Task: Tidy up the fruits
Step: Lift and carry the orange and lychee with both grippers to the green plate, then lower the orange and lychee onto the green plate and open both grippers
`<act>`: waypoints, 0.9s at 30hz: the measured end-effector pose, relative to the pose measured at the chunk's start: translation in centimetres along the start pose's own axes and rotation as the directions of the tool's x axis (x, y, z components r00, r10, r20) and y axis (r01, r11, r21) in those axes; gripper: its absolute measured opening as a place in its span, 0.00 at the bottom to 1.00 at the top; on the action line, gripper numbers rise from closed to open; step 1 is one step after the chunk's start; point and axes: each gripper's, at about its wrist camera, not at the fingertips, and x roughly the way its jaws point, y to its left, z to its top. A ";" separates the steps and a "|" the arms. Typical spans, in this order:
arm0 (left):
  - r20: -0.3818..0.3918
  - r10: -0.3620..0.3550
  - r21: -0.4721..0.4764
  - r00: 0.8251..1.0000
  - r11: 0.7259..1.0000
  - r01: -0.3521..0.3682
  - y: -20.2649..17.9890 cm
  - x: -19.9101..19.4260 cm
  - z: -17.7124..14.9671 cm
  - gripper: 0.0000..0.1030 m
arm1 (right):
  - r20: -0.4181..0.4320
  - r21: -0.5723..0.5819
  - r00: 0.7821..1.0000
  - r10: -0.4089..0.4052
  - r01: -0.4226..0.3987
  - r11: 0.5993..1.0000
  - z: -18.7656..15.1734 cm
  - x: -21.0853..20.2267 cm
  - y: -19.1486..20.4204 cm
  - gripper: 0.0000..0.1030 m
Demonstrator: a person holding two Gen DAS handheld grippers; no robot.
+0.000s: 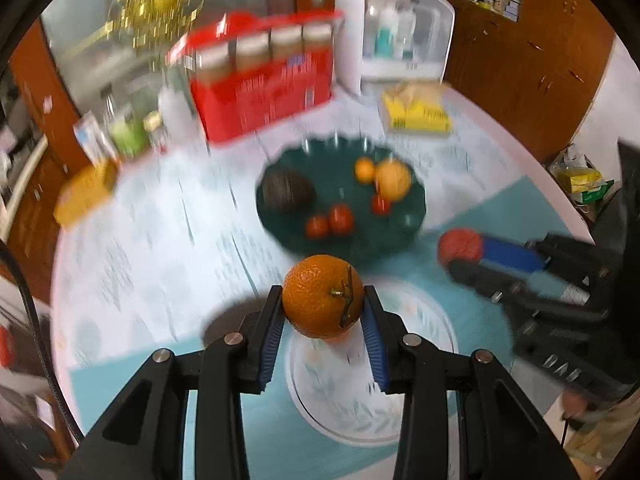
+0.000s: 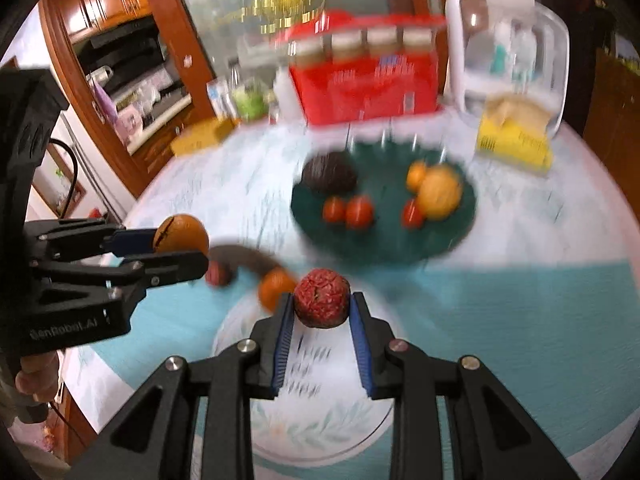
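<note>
My left gripper is shut on an orange with a stem, held above a white floral plate; the gripper also shows in the right wrist view. My right gripper is shut on a bumpy red fruit above the same plate; the gripper also shows in the left wrist view. A dark green plate beyond holds a dark avocado, small red fruits, a small orange fruit and a yellow-orange fruit. Another orange and a small red fruit lie near the white plate.
A red box with jars, a white dispenser, a yellow packet, bottles and a yellow box stand along the round table's far edge. The table edge curves away at the right.
</note>
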 end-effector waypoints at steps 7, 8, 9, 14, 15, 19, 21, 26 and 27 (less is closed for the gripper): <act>0.048 0.028 0.045 0.998 0.999 -0.030 0.1 -1.9 9.4 0.35 | 0.100 -0.028 0.995 -0.029 0.032 0.999 11.0 -4.2 -2.5 0.27; 0.050 0.041 0.057 0.998 0.997 -0.044 0.1 -1.5 10.6 0.35 | 0.108 -0.039 0.993 -0.045 0.049 0.998 12.5 -4.1 -2.8 0.27; 0.048 0.065 0.070 0.997 0.995 -0.069 0.2 -0.7 12.3 0.35 | 0.110 -0.046 0.992 -0.055 0.061 0.997 13.4 -4.0 -3.1 0.28; -0.042 0.088 0.071 0.995 0.994 -0.085 1.2 5.4 17.0 0.35 | 0.041 -0.060 0.994 -0.097 0.099 0.993 17.1 0.7 -5.6 0.28; -0.069 0.084 0.067 0.994 0.995 -0.080 1.5 7.5 17.7 0.35 | 0.008 -0.048 0.995 -0.095 0.096 0.994 17.1 2.6 -6.5 0.28; -0.155 0.086 0.048 0.984 0.996 -0.079 1.7 13.8 17.9 0.35 | -0.102 -0.007 0.993 -0.066 0.066 0.998 15.3 8.7 -8.2 0.28; -0.189 0.078 0.046 0.979 0.996 -0.070 1.6 16.9 17.5 0.35 | -0.158 0.015 0.986 -0.047 0.050 0.999 13.9 11.4 -8.8 0.28; -0.253 0.057 0.053 0.966 0.998 -0.045 1.0 21.9 16.1 0.35 | -0.270 0.049 0.963 0.003 0.011 0.999 10.8 17.0 -9.5 0.28; -0.272 0.055 0.057 0.961 0.998 -0.040 0.8 23.1 15.7 0.35 | -0.286 0.053 0.958 0.010 0.005 0.999 10.2 18.0 -9.5 0.28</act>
